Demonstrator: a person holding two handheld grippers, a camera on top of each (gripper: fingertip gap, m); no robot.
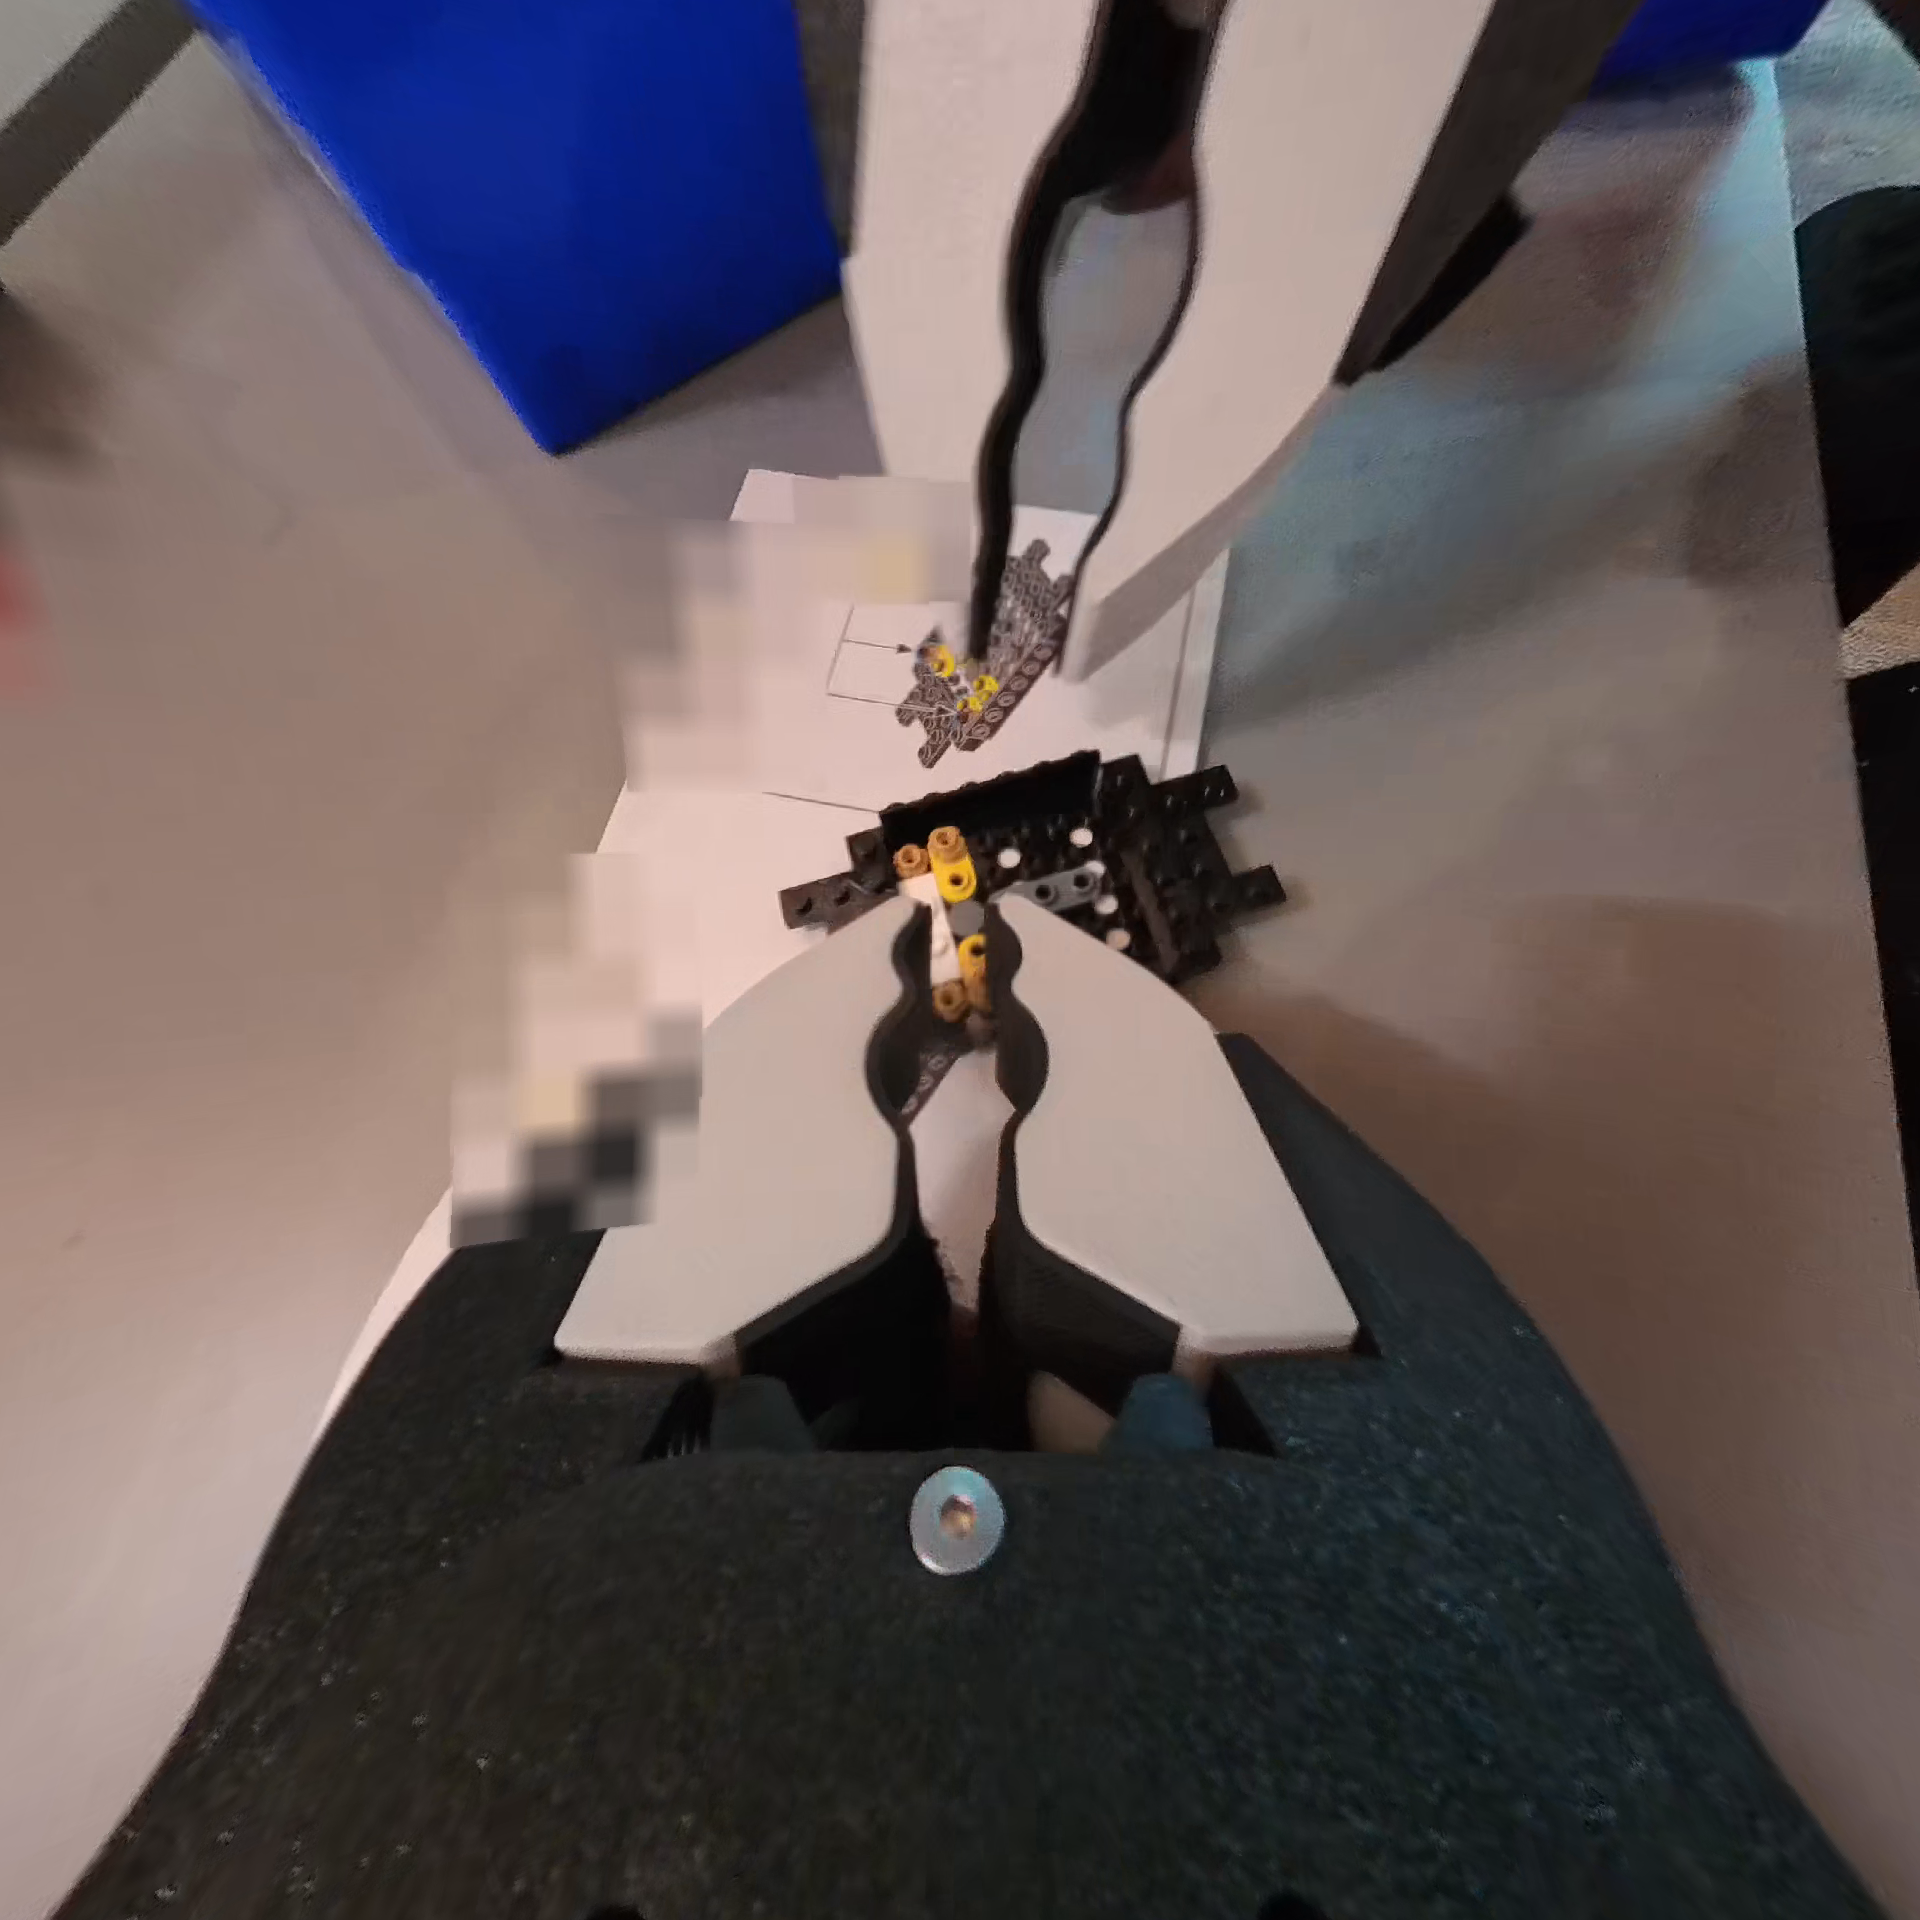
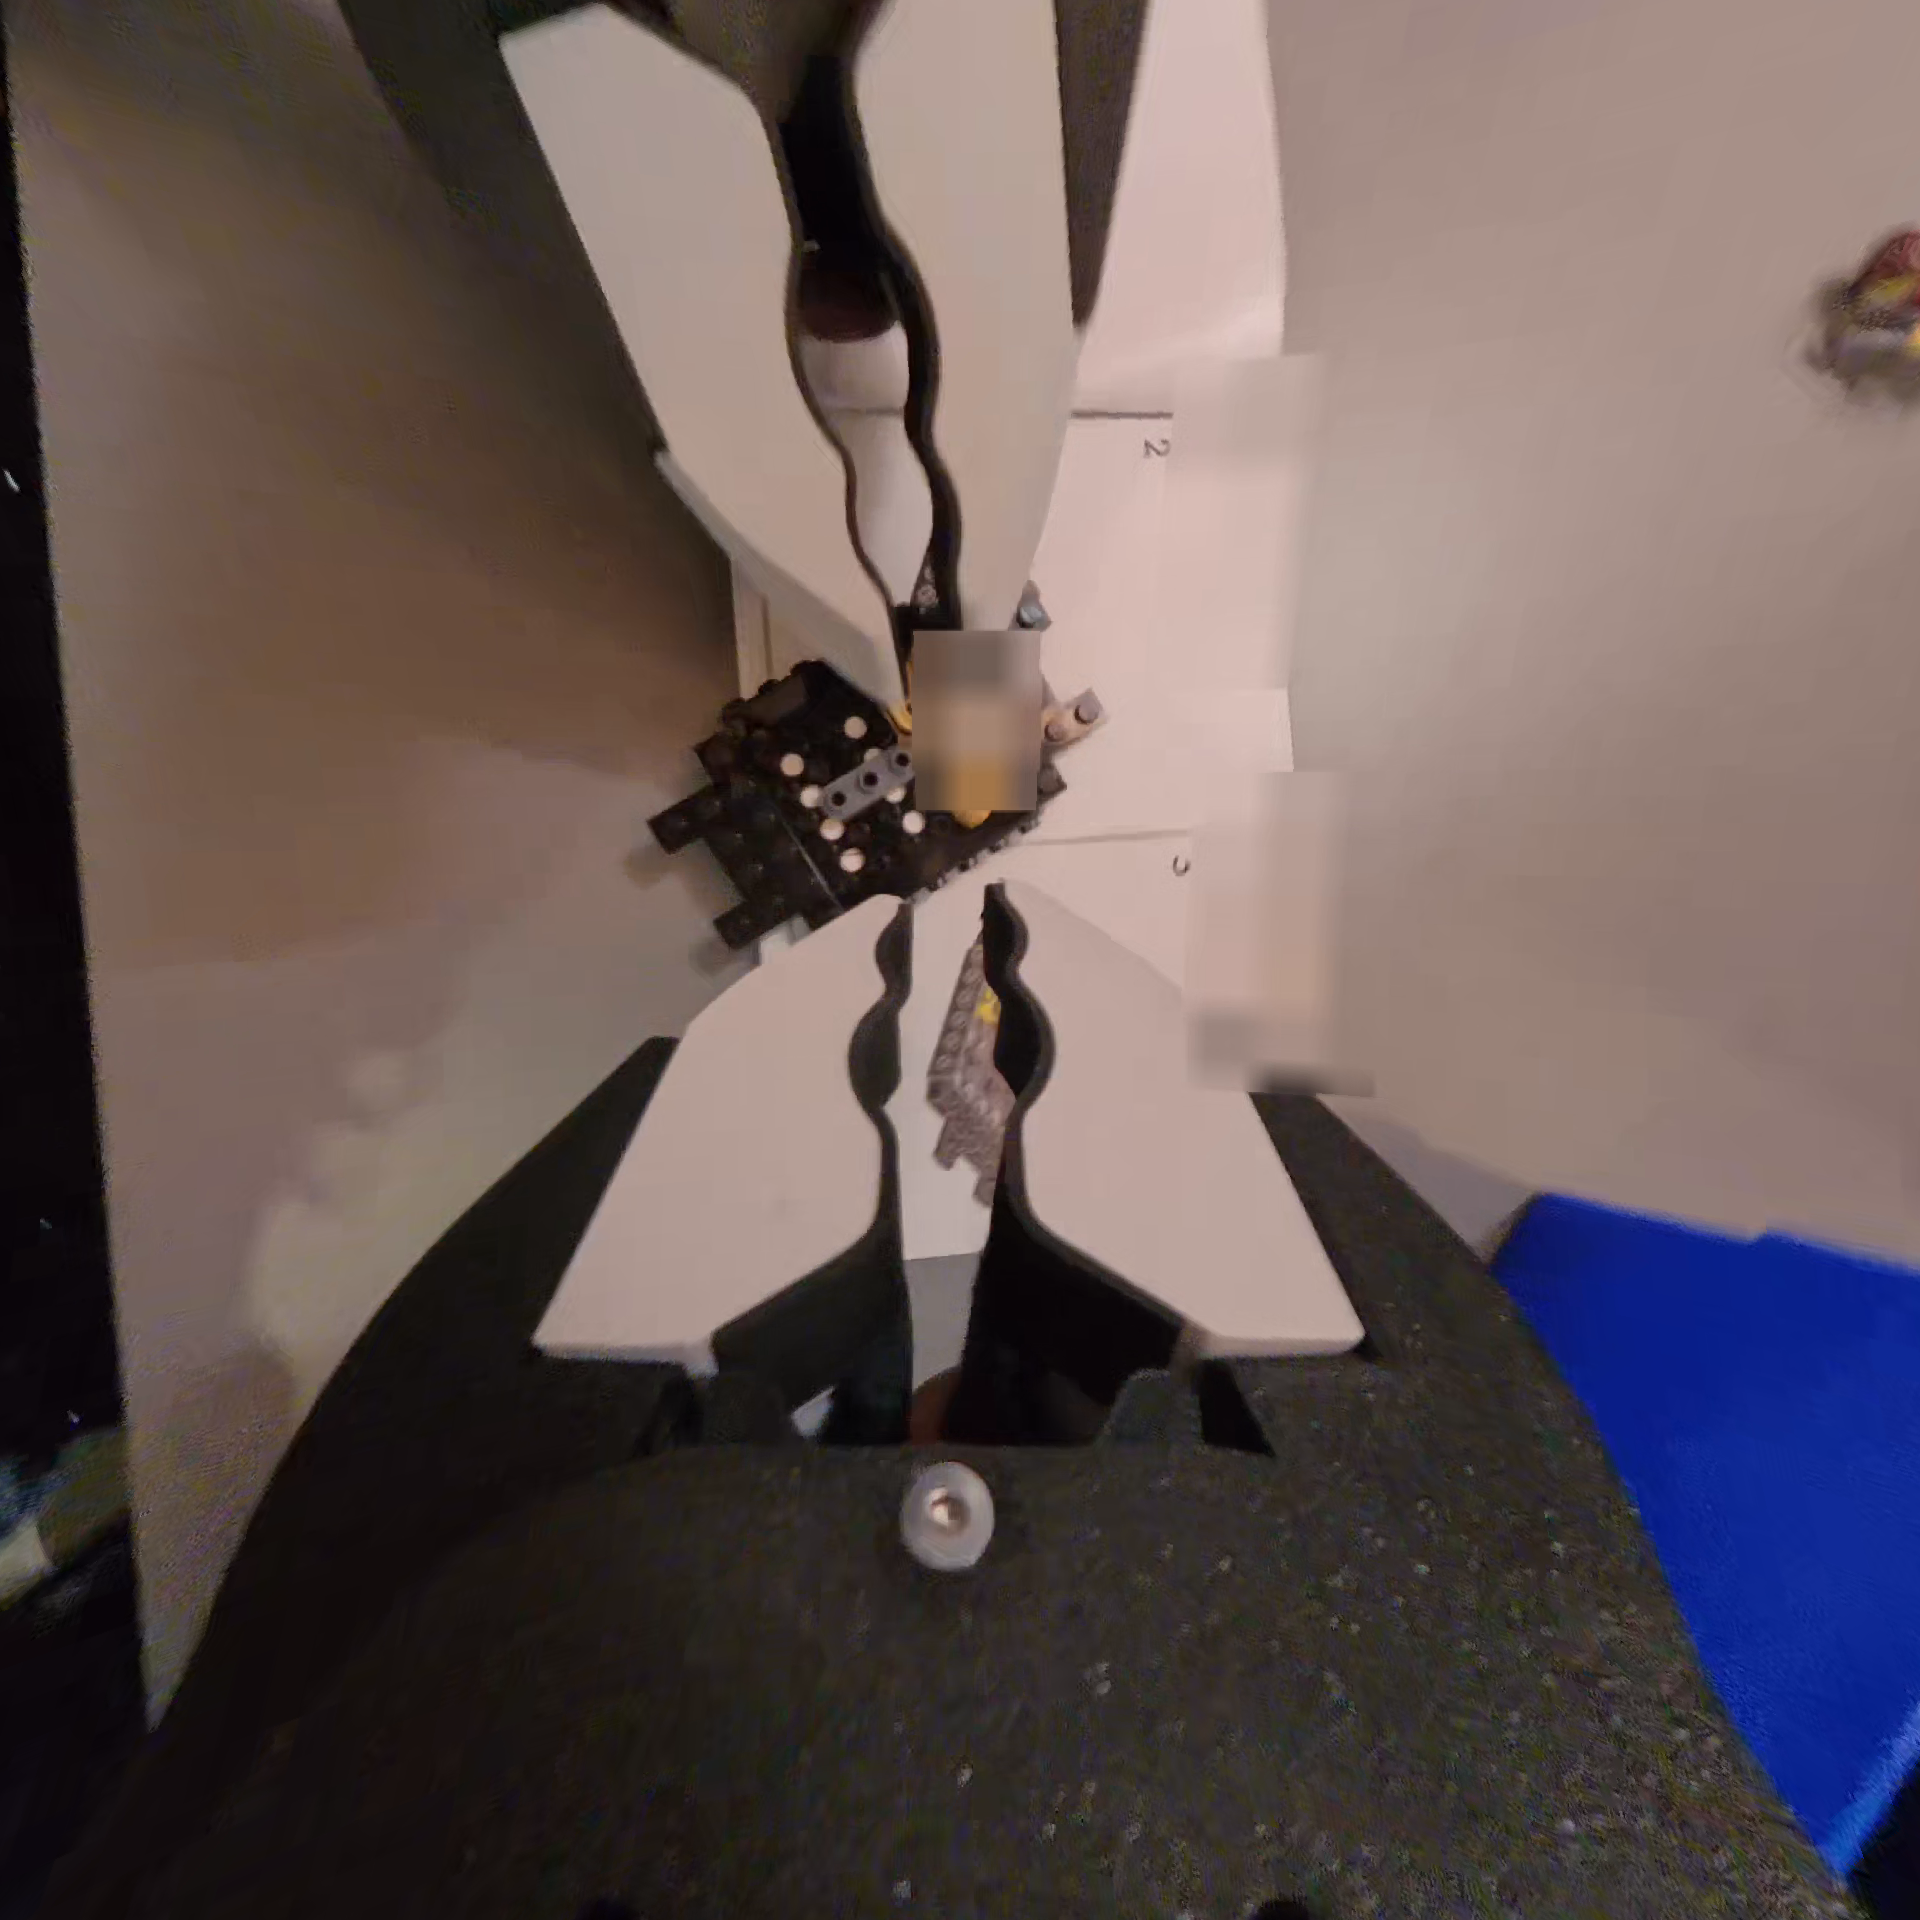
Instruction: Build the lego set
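As seen from the left wrist view, the left gripper (image 1: 956,909) is set low over a black brick build (image 1: 1143,862), fingers (image 1: 831,997) kept narrow, only a slim gap betw. the pads. A small cluster of yellow, tan and white pieces (image 1: 961,940) on the build's near-left end is seen in that gap. The pads sit right beside the cluster on both sides, but whether they press on it cannot be told, as the contact is too blurred. From the right wrist view the same fingertips are seen down at the build's top, a yellow bit just at the tip, the rest hidden by a mosaic patch.

The right gripper (image 2: 951,899) is held w/ fingers (image 2: 1091,997) a bit wider but still narrow. Nothing is gripped: only a printed drawing on the instruction sheet (image 2: 1143,748) is seen through the gap. The tips are near the build's edge, not touching it.

The build is laid flat, studs up, partly on the sheet, partly on the pale surface (image 1: 312,727). In the left view its long axis runs approx. left-right, right end tilted away from the camera; a raised black wall is seen along the far side. A grey plate (image 1: 1070,886) is fixed across the middle, and pale round holes are dotted around it. The build is placed betw. the two grippers, which face each other.

A blue box (image 1: 540,208) is stood on the surface behind the sheet. A small blurred multicolour item (image 2: 1881,312) is left well apart.
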